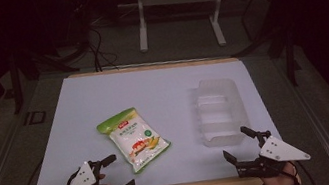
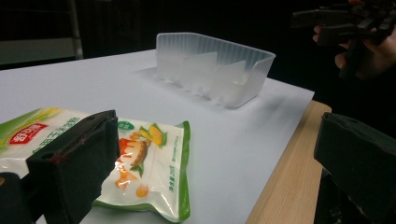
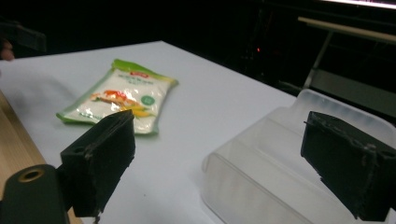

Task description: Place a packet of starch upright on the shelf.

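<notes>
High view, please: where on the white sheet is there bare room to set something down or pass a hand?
Bare: the whole far strip of the white sheet behind the food pouch and clear plastic tray, the left part beside the pouch, and the lane between pouch and tray. Tightest: the near edge, where the open left gripper and right gripper sit.

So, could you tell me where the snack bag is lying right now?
In the high view the snack bag lies flat on the white sheet, left of the clear tray, just ahead of the left gripper.
</notes>
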`<state>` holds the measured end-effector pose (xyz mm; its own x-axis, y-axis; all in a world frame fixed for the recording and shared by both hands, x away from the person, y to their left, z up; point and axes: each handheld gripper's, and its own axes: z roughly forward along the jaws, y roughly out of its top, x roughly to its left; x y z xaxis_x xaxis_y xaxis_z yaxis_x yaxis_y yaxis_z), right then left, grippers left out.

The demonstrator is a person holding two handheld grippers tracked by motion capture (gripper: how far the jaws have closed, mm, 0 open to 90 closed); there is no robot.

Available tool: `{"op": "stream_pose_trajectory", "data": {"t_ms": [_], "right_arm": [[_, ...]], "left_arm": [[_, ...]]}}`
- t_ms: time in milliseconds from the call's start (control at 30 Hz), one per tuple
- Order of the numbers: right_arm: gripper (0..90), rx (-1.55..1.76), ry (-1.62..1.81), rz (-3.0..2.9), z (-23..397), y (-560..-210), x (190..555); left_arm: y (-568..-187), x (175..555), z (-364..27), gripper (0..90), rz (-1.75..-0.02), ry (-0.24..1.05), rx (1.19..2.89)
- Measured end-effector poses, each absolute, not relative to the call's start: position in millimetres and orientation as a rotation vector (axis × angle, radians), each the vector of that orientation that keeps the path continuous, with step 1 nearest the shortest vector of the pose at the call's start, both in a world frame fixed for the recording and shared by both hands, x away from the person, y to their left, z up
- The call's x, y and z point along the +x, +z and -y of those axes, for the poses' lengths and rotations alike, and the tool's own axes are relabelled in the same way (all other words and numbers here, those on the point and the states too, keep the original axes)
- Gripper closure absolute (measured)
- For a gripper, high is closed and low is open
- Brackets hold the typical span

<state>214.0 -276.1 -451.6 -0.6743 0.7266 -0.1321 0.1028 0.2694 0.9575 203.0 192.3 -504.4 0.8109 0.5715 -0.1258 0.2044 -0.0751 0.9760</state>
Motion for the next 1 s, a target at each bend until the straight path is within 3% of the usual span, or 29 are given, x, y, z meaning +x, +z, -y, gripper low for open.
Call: {"op": "stream_pose_trajectory", "data": {"t_ms": [333, 700, 1000], "right_arm": [[9.8, 0.730, 1.414, -1.990, 272, -452, 212], [9.8, 0.697, 1.400, -2.026, 263, -451, 209], [9.8, 0.660, 1.425, -2.017, 260, -444, 203]], "left_arm": [[-506, 205, -188, 0.9, -0.603, 0.255, 1.696], [-483, 203, -170, 1.3, -0.558, 0.175, 1.741], [-452, 219, -176, 2.0, -0.547, 0.323, 1.764]]}}
